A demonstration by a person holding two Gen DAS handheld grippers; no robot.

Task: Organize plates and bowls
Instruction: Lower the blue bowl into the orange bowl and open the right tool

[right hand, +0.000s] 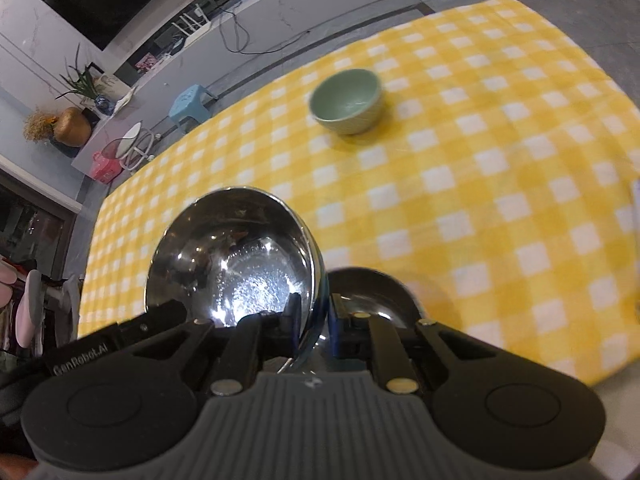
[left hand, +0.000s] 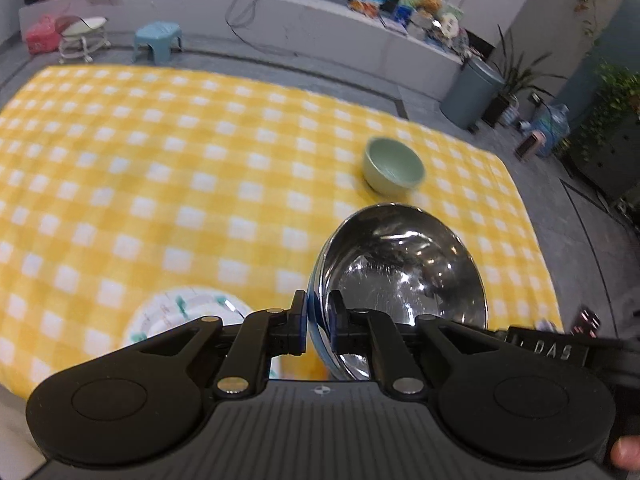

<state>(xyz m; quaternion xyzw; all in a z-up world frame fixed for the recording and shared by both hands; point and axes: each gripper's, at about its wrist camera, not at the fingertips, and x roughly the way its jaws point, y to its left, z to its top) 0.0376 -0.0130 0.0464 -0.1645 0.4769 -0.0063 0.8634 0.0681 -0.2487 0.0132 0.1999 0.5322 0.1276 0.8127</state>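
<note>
The left gripper [left hand: 318, 312] clenches the left rim of a steel bowl [left hand: 404, 272], lifted over the checked cloth [left hand: 160, 168]; the right gripper [right hand: 314, 312] grips the opposite rim. Below the left one lies a patterned plate [left hand: 176, 316]; below the right, a dark bowl [right hand: 372, 296]. Farther off sits a green bowl [right hand: 347, 101] on the cloth.

Indoor light, moderately dim, soft and even. Both views carry heavy fisheye bending at the edges and dark corners. Motion blur smears the checked cloth [left hand: 200, 184] and the green bowl [right hand: 346, 101] beyond the jaws. Bright specular glare inside the steel bowl [right hand: 240, 264] right at the jaws; gripper bodies stay sharp.
</note>
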